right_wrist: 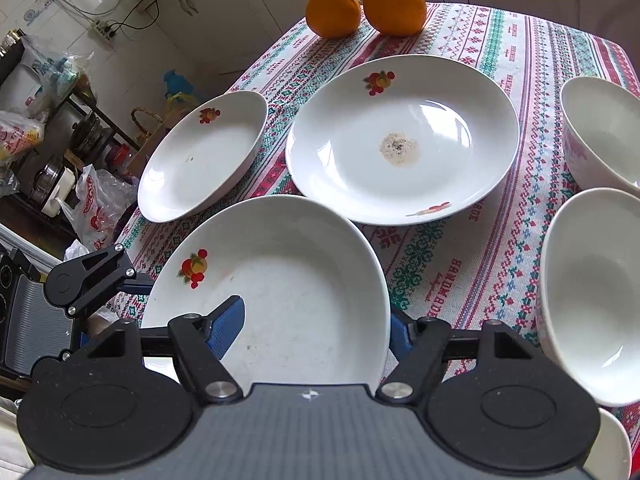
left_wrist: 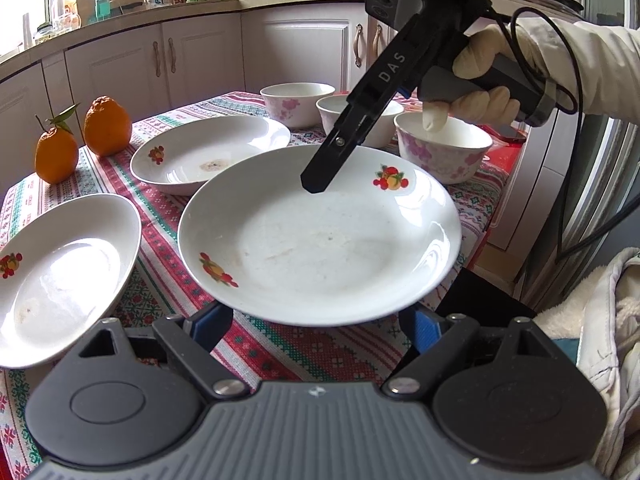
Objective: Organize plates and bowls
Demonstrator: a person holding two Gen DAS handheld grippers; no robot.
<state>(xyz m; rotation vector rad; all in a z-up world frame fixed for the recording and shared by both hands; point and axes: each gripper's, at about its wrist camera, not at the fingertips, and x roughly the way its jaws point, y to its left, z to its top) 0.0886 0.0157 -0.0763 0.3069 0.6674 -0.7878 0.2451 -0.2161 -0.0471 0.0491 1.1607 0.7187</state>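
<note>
A white plate [left_wrist: 320,240] [right_wrist: 280,280] with fruit prints sits in the middle and looks raised off the cloth. My right gripper [left_wrist: 318,182] [right_wrist: 316,320] is shut on its rim, with one blue pad [right_wrist: 224,328] inside the plate and the other mostly hidden behind the edge. My left gripper [left_wrist: 316,320] [right_wrist: 132,280] stands wide open at the opposite rim, its fingertips hidden under the plate. Two more fruit-print plates [left_wrist: 208,152] [left_wrist: 60,280] lie on the cloth. Three floral bowls [left_wrist: 298,102] [left_wrist: 360,120] [left_wrist: 444,146] stand behind.
Two oranges [left_wrist: 107,126] [left_wrist: 56,152] stand at the table's far left corner. A gloved hand [left_wrist: 480,68] holds the right gripper above the bowls, its cable looping to the right. Kitchen cabinets [left_wrist: 160,60] run behind the patterned tablecloth [left_wrist: 168,272]. Bags and shelves [right_wrist: 60,140] crowd the floor beside the table.
</note>
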